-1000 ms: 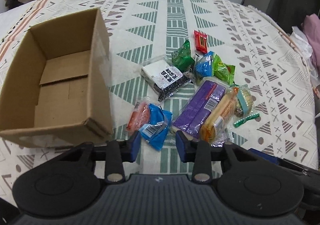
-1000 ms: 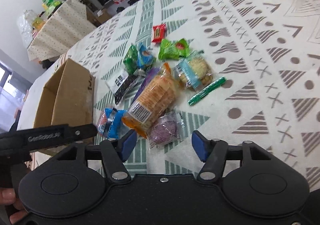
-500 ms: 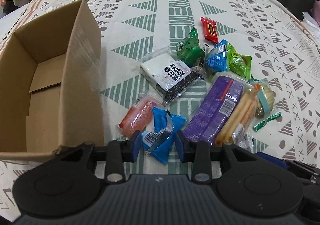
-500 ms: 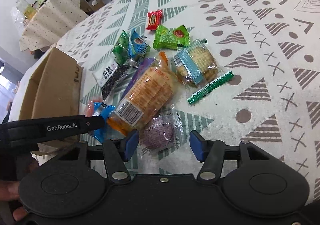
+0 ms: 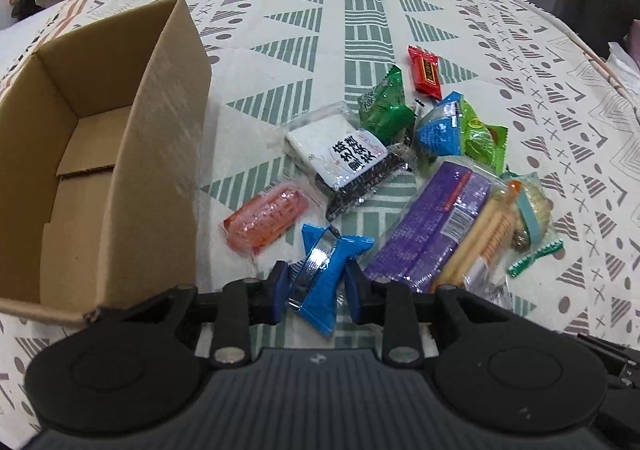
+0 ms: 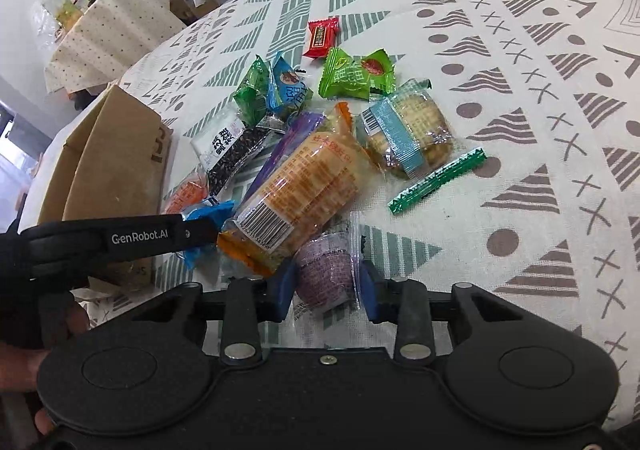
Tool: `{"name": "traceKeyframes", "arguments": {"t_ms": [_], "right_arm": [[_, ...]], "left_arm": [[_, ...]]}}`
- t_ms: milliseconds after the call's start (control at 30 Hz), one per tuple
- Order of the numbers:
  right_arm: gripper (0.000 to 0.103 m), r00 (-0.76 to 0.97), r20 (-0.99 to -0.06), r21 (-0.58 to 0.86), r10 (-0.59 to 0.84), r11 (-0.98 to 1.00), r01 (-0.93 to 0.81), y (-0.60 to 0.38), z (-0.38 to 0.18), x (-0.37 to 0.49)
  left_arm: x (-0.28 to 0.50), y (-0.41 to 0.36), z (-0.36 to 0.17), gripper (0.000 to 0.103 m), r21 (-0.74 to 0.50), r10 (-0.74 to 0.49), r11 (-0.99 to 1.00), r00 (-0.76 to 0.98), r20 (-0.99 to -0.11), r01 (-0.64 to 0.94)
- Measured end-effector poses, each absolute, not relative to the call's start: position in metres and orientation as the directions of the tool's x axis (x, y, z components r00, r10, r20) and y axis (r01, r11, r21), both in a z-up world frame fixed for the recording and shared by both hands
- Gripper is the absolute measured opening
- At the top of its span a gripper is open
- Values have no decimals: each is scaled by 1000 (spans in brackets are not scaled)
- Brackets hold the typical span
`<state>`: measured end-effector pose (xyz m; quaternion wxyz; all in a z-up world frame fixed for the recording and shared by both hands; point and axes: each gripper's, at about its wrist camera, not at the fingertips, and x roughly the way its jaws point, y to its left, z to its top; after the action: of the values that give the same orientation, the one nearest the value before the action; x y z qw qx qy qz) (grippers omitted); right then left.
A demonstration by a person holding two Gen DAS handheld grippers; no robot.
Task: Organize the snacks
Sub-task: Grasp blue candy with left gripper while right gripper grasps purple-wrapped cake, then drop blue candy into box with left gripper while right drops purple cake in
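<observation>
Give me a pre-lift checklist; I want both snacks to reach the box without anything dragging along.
1. Left gripper has just been closing on the blue snack packet, pads pinching its crumpled middle: ok.
2. Right gripper has just been closing on the purple round snack, pads against its wrapper: ok.
3. Purple snack free of neighbours: not ok; it sits tucked against the orange cracker pack.
4. Blue packet clear of the orange-red snack: ok.
5. Cardboard box open with room inside: ok.
6. Grip firm enough to lift: cannot tell.
</observation>
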<state>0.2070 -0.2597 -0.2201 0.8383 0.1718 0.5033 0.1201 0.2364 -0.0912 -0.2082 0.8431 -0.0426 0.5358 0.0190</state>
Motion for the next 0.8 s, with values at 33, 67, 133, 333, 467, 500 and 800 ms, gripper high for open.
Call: {"name": "traceKeyframes", "arguments": {"t_ms": [33, 67, 133, 333, 467, 500, 800], "right_arm": [[32, 470, -800, 406, 372, 913, -30, -260, -218, 205], [31, 478, -797, 405, 369, 914, -31, -260, -216, 204], [31, 495, -788, 404, 365, 914, -31, -262, -211, 200], [30, 551, -752, 405, 362, 913, -47, -265, -193, 187], [29, 581, -727, 408, 367, 911, -64, -263, -181, 183], [29, 592, -718, 407, 366, 911, -70, -262, -176, 182], [29, 674, -638, 407, 372, 906, -115, -251, -137, 177]], "left_arm": [[235, -92, -206, 28, -57, -20, 996, 428, -904, -74], [233, -92, -203, 28, -62, -26, 996, 433, -901, -68], [228, -92, -196, 28, -68, -34, 996, 446, -895, -61], [217, -89, -170, 28, -95, -56, 994, 486, -872, -55], [209, -84, -155, 28, -109, -65, 992, 508, -859, -58], [208, -82, -151, 28, -112, -67, 992, 515, -855, -57], [190, -67, -116, 28, -133, -74, 989, 576, -814, -60]]}}
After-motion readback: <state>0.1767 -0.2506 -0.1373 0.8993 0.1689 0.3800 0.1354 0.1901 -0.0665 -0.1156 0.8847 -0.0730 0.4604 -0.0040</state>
